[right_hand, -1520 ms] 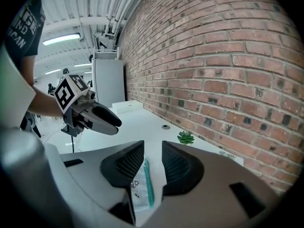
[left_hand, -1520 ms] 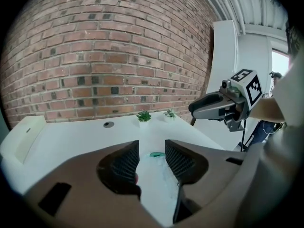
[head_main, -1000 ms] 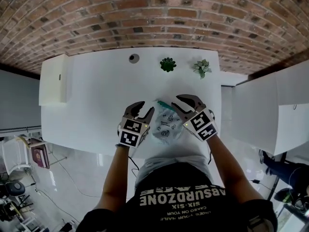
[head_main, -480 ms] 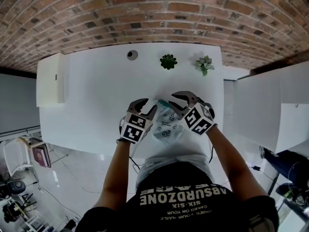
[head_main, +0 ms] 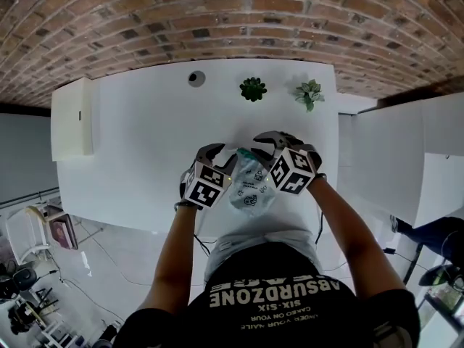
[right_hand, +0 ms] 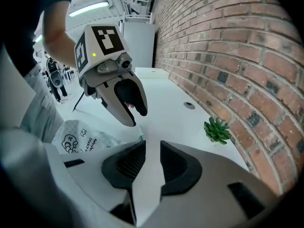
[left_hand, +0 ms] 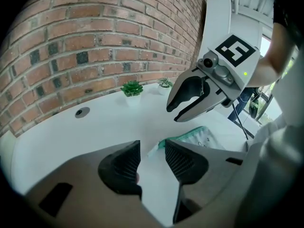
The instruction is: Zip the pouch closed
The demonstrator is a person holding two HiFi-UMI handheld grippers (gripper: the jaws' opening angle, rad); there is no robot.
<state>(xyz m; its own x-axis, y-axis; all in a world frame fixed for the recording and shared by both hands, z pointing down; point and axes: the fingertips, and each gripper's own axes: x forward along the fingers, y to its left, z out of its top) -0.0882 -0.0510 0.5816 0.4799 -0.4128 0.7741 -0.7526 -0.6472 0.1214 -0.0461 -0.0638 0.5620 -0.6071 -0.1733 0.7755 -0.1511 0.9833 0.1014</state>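
Judging progress, I count nothing zipped yet: the pouch [head_main: 250,188] lies on the counter [head_main: 145,143] between my left gripper [left_hand: 152,151], jaws apart and empty, and right gripper [right_hand: 153,152], jaws closing on nothing; grasping and pulling remain.

You wear a black short-sleeved shirt [head_main: 275,296] with white block lettering across it, over light grey trousers [head_main: 254,243]. Your left gripper [head_main: 220,158] and right gripper [head_main: 262,149] are grey shells with black ribbed pads [left_hand: 124,167]. Each carries a white cube [head_main: 205,187] with black square markers and a small green light [left_hand: 244,73]. The right one's jaws are closing on nothing. What may be a thin dark cable [head_main: 317,227] trails by your right wrist.
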